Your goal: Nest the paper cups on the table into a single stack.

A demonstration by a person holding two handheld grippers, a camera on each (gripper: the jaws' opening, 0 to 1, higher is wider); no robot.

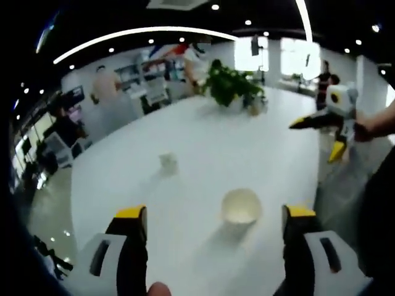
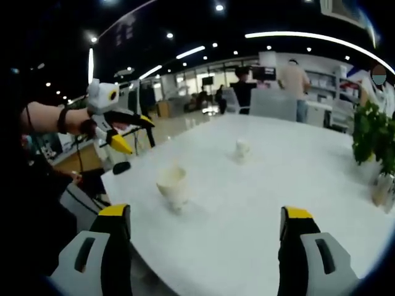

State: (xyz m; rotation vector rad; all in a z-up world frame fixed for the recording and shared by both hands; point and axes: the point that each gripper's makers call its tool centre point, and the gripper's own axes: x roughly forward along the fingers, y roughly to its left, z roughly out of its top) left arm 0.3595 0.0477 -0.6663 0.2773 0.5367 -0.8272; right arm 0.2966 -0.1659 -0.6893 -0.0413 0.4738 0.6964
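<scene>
- Left gripper (image 1: 215, 225): jaws spread wide, nothing between them (yellow tips up).
- Right gripper (image 2: 205, 225): jaws equally wide apart, empty.
- A bare forearm (image 2: 46, 118) carries the left gripper, held out level.

In the left gripper view we see the table (image 1: 203, 142) stretching ahead, with a paper cup (image 1: 241, 206) standing on it just beyond our left gripper (image 1: 216, 225) and between its wide-apart jaws, and a smaller cup (image 1: 168, 161) farther off to the left, well apart from the first. A potted plant (image 1: 231, 86) sits at the table's far end, and the right gripper (image 1: 321, 132) hangs off the table's right edge. In the right gripper view the nearer cup (image 2: 173, 185) stands ahead of our right gripper (image 2: 207, 228) toward the left jaw, the smaller cup (image 2: 242, 149) lies behind it, the plant (image 2: 373, 142) sits at the right, and the left gripper (image 2: 126, 132) hovers left of the table.
</scene>
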